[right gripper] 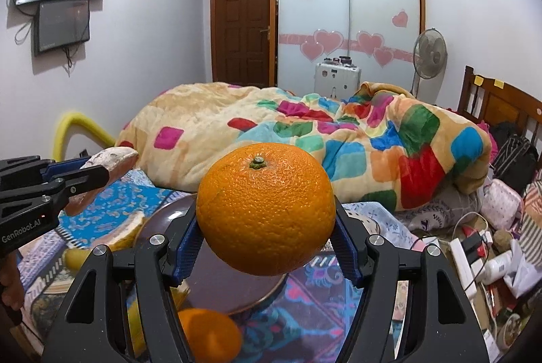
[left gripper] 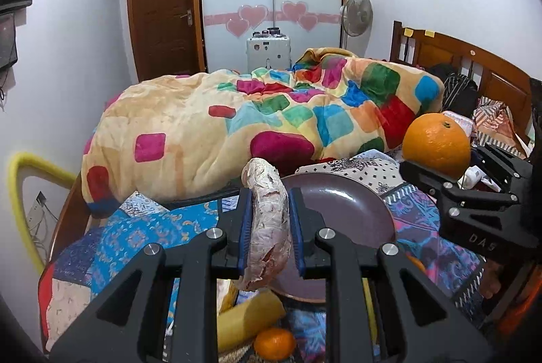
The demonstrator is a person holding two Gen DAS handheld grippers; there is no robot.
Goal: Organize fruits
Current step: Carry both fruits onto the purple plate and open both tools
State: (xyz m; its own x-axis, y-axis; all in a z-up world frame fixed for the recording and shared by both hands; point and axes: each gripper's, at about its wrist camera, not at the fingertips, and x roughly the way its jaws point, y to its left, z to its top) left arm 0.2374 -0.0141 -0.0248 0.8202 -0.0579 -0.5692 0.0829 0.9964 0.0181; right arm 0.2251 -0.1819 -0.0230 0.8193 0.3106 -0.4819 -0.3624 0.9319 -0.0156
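Note:
My left gripper (left gripper: 270, 193) is shut on a pale, pinkish pomelo segment (left gripper: 269, 227), which stands up between the blue pads above the near rim of a dark brown plate (left gripper: 349, 210). My right gripper (right gripper: 266, 227) is shut on a large orange (right gripper: 266, 210), stem end up, held over the same plate (right gripper: 216, 281). In the left wrist view that orange (left gripper: 437, 144) and right gripper (left gripper: 447, 159) hang at the right. The left gripper (right gripper: 84, 170) with the segment (right gripper: 111, 158) shows at the left of the right wrist view. A small orange (left gripper: 274, 344) lies below on the bed.
Yellow pomelo peel (left gripper: 247, 319) lies beside the plate on a patchwork sheet (left gripper: 135, 227). A bulky multicoloured blanket (right gripper: 305, 139) fills the bed behind. A power strip, cables and clutter (right gripper: 474, 254) lie at the right, near the wooden headboard (right gripper: 501, 105).

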